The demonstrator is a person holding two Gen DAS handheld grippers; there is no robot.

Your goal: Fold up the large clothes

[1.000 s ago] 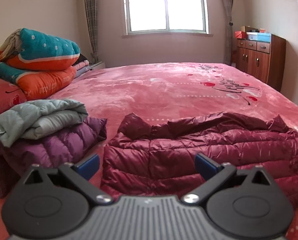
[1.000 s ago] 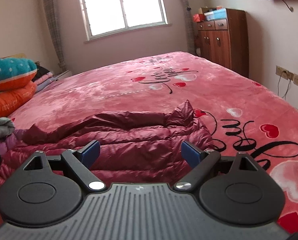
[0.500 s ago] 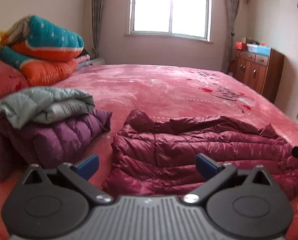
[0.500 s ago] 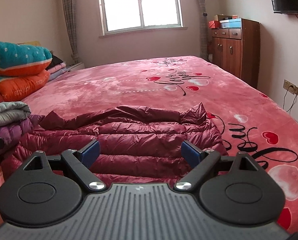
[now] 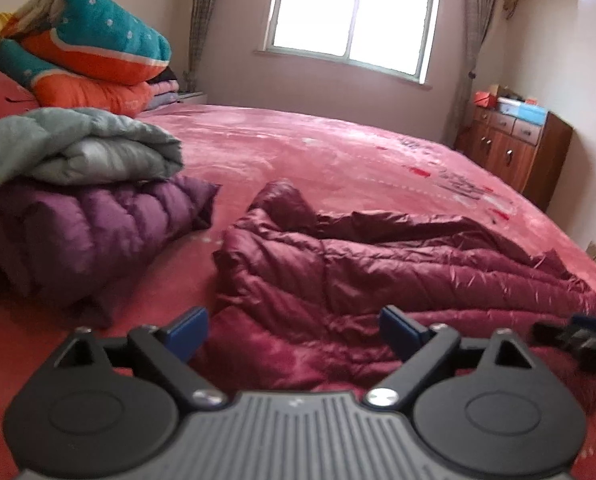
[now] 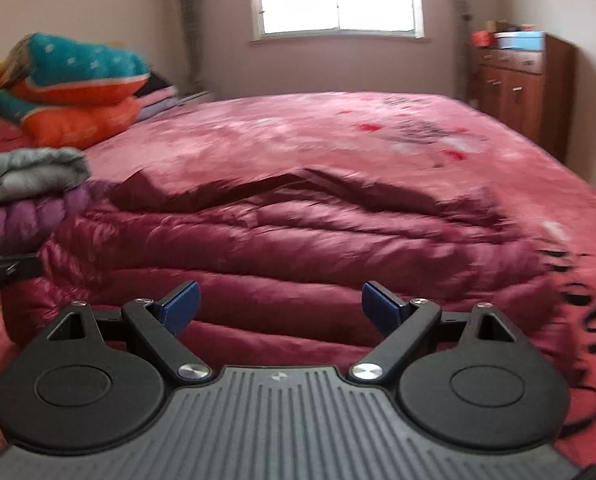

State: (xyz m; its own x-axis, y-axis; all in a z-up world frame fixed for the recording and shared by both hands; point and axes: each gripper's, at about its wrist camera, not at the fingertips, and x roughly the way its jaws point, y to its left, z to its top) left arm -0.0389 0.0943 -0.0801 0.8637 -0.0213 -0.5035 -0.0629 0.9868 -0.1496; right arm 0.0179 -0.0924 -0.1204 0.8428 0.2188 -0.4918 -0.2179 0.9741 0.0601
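Both claws have dropped closer to the near edge of the dark red down jacket (image 5: pixel 378 272) lying crumpled on the bed (image 5: pixel 338 148), the left claw (image 5: pixel 294 330) just narrowing slightly yet spread and empty, the right claw (image 6: pixel 280 306) likewise spread, so a two-handed grab for folding seems next.

Maroon quilted jacket (image 5: pixel 378 272), purple jacket (image 5: pixel 98 224), grey jacket (image 5: pixel 78 148), pink heart-print bedspread (image 5: pixel 338 148), teal-and-orange dotted quilts (image 5: pixel 94 52), blue-padded hand-held gripper fingers (image 5: pixel 188 330).

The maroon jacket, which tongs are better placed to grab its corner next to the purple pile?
Left, probably. The left tongs hover open right at the jacket corner beside the purple pile; the right tongs face its middle.
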